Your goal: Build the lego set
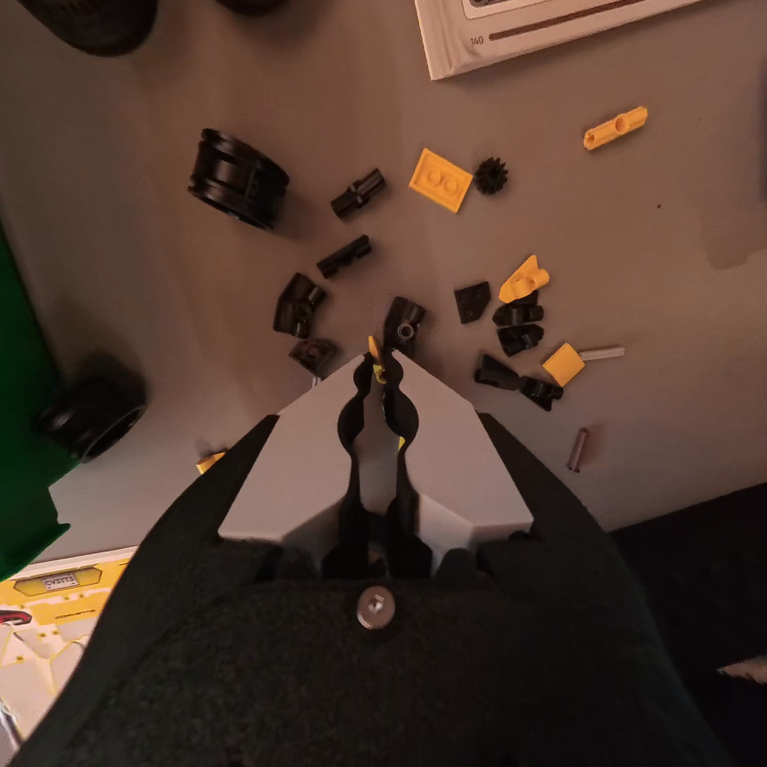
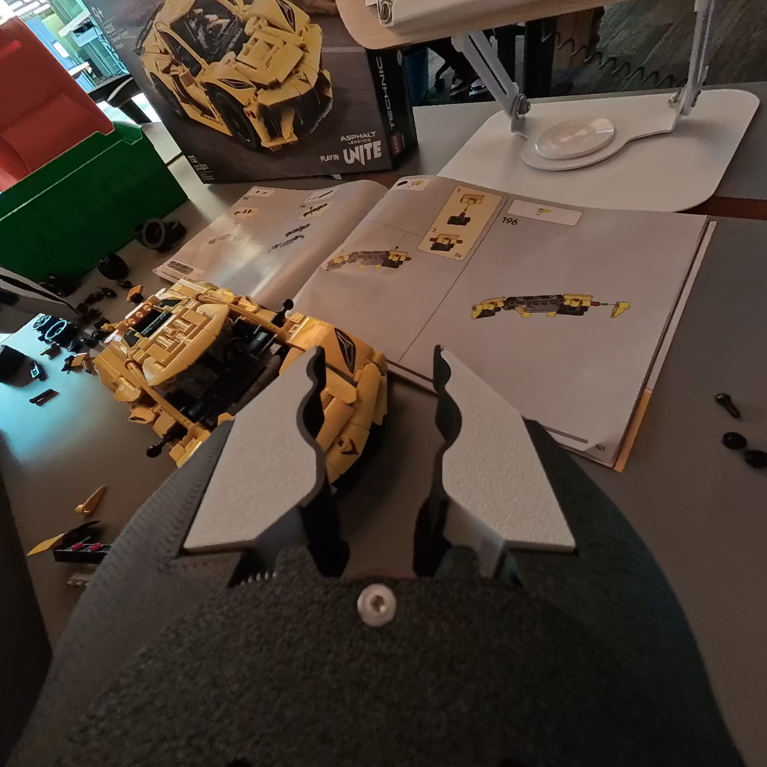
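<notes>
My left gripper (image 1: 379,359) is shut on a small yellow piece (image 1: 374,346) that sticks out past the tips, just above the grey table. Loose black and yellow Lego parts lie ahead of it: a black wheel rim (image 1: 238,178), a yellow plate (image 1: 440,180), a black angled connector (image 1: 404,319). My right gripper (image 2: 375,357) is open and empty, held above the front of the part-built yellow car (image 2: 232,365). The open instruction booklet (image 2: 519,299) lies behind the car.
The set's box (image 2: 269,91) stands at the back. A green bin (image 2: 79,207) sits at the left, a white lamp base (image 2: 602,157) at the back right. A black tyre (image 1: 93,409) lies beside the green bin (image 1: 20,373). A sticker sheet (image 1: 45,614) lies near the table's edge. Spacing between my two grippers at the tips: around 50 cm.
</notes>
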`<action>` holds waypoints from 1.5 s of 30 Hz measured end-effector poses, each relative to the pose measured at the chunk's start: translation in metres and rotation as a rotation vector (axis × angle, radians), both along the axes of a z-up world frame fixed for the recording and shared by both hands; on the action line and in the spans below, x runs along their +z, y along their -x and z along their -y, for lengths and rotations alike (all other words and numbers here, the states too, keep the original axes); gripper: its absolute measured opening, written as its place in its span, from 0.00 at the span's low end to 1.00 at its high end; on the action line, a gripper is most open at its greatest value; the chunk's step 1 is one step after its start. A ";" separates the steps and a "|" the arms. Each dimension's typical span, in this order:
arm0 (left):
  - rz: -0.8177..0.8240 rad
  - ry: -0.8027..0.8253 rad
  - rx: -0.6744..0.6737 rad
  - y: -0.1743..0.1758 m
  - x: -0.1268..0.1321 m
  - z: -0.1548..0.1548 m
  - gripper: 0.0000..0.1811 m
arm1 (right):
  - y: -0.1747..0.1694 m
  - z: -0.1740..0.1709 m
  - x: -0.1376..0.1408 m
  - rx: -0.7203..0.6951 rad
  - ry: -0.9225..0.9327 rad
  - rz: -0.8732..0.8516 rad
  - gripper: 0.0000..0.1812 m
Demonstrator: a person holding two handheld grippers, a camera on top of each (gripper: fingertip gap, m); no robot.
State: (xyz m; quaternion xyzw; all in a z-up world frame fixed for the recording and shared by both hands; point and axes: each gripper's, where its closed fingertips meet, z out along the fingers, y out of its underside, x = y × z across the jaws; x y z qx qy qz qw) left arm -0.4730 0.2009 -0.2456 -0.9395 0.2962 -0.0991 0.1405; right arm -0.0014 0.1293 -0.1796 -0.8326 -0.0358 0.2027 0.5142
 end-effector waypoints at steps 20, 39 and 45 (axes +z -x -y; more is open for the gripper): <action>0.544 -0.340 -0.257 -0.137 0.122 0.024 0.02 | -0.007 0.000 0.018 -0.036 -0.070 0.012 0.26; 1.020 -0.103 -0.657 -0.322 0.119 0.158 0.03 | 0.038 0.018 0.053 0.178 -0.175 -0.142 0.19; 1.587 0.088 -0.382 -0.305 0.174 0.114 0.03 | 0.132 0.066 0.101 0.601 -0.480 -0.138 0.21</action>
